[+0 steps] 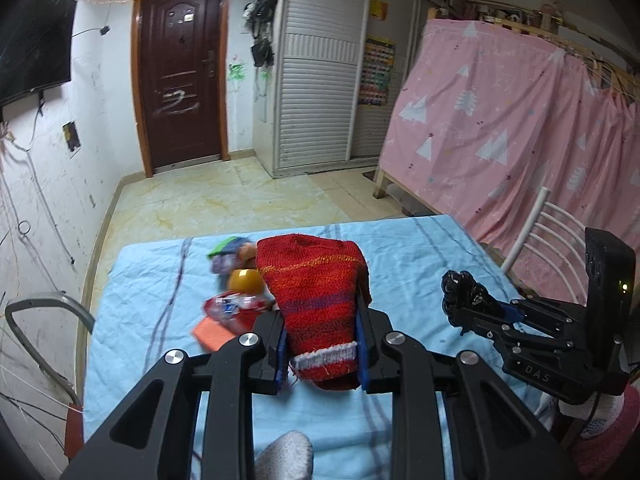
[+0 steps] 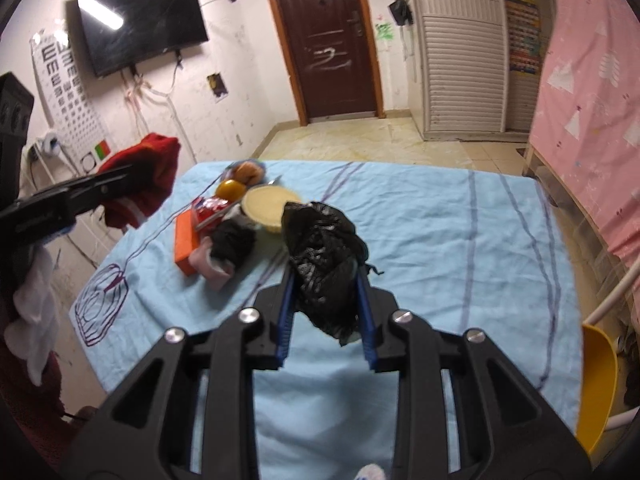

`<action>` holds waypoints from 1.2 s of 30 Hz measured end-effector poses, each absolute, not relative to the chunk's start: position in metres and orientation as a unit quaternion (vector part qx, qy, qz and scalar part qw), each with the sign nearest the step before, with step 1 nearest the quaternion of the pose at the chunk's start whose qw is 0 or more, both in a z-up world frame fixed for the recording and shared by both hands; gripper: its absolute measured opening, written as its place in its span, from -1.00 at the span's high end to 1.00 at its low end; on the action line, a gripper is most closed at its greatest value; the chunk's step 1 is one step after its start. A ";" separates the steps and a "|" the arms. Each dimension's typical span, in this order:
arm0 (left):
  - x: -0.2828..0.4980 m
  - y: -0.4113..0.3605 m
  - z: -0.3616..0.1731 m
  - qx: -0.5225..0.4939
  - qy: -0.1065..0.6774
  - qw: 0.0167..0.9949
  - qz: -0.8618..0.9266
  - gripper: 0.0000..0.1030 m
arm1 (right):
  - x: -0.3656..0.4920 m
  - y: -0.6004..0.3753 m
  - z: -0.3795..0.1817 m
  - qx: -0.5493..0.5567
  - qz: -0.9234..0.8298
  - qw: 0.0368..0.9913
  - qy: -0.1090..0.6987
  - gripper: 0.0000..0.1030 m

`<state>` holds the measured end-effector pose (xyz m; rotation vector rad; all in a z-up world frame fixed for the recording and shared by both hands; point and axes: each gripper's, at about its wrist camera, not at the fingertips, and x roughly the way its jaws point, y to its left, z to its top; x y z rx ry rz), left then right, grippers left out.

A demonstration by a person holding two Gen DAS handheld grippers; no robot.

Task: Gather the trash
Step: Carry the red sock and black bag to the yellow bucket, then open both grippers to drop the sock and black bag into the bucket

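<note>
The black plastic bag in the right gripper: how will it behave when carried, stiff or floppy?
The black plastic bag looks floppy: it is crumpled and sags below the right gripper. Probably light, since thin film bunches easily. Its glossy surface may slip, so a loose end could slide out.

Both tools raised, left tool (image 1: 322, 344) and right tool (image 2: 326, 320) clamped.

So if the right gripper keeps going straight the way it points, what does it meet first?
Probably the blue tablecloth, just right of the cream bowl. The black bag in the right gripper hides the exact line; depth is unclear.
</note>
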<state>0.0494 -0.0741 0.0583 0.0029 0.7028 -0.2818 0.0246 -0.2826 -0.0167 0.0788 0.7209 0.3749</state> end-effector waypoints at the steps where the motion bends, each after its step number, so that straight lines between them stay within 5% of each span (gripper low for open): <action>1: 0.048 -0.081 0.060 0.005 0.343 0.929 -0.141 0.69 | 0.023 -0.289 -0.017 0.042 0.179 0.919 0.349 0.49; 30: 0.029 -0.317 0.060 0.095 0.345 0.892 -0.275 0.69 | -0.026 -0.512 -0.053 0.145 0.004 0.931 0.334 0.48; 32: 0.030 -0.329 0.058 0.098 0.348 0.889 -0.281 0.69 | -0.022 -0.521 -0.063 0.151 -0.008 0.927 0.343 0.39; 34: 0.030 -0.340 0.056 0.101 0.351 0.886 -0.287 0.69 | -0.020 -0.527 -0.072 0.158 -0.018 0.924 0.349 -0.08; 36: 0.030 -0.353 0.052 0.105 0.354 0.882 -0.294 0.69 | -0.019 -0.534 -0.077 0.167 -0.022 0.922 0.348 -0.13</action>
